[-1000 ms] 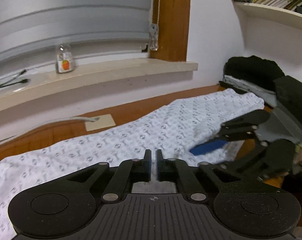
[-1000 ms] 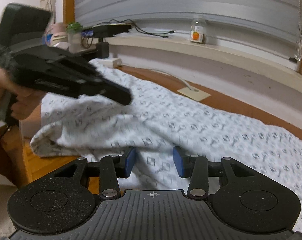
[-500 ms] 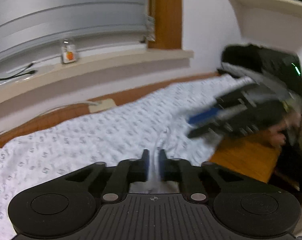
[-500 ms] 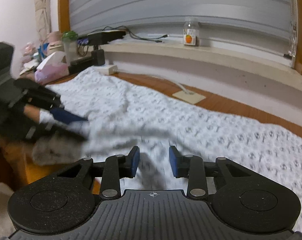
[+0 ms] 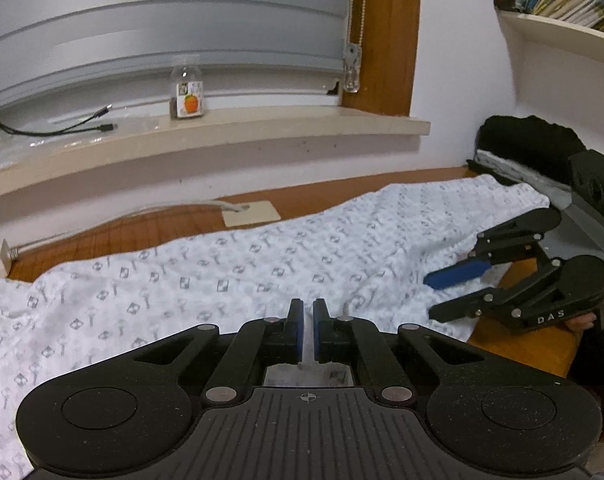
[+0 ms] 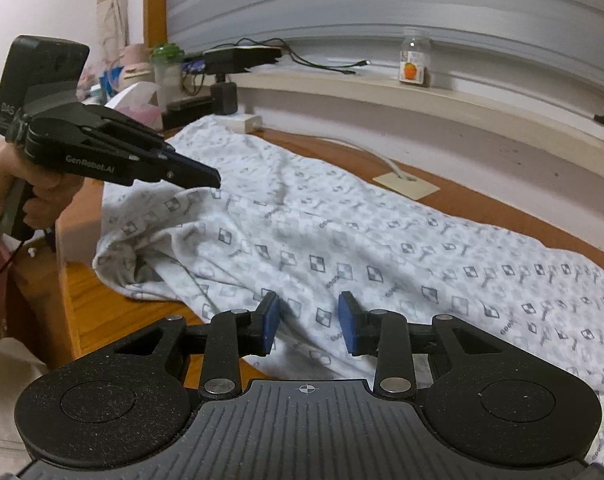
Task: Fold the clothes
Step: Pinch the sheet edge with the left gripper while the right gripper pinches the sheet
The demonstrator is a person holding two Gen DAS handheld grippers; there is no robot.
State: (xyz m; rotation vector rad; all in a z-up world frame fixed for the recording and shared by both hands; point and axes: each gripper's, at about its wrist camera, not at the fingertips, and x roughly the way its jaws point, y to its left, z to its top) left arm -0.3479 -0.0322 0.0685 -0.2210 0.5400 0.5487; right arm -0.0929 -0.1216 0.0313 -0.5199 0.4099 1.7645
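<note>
One garment (image 6: 302,232) is to be folded: a white printed piece of clothing, spread lengthwise along the wooden bench (image 6: 98,304) below the window sill (image 5: 222,136). It is judged to be light, thin and limp; it will sag and crease wherever it is lifted and will not hold a shape unaided. It looks matt rather than slippery, and nothing about it is fragile.

The left gripper (image 5: 308,330) is seen with its fingers drawn almost together over the near edge of the cloth; from the right wrist view its tip appears to be held just above the garment, and whether a pinch of fabric is caught cannot be told. The right gripper (image 6: 310,328) is held with its fingers partly apart, with cloth lying between the pads but not pressed.

A hold is best taken at the near hem with both grippers well apart, so that a straight edge can be carried across. A bunched end (image 6: 142,264) may first need smoothing.
</note>
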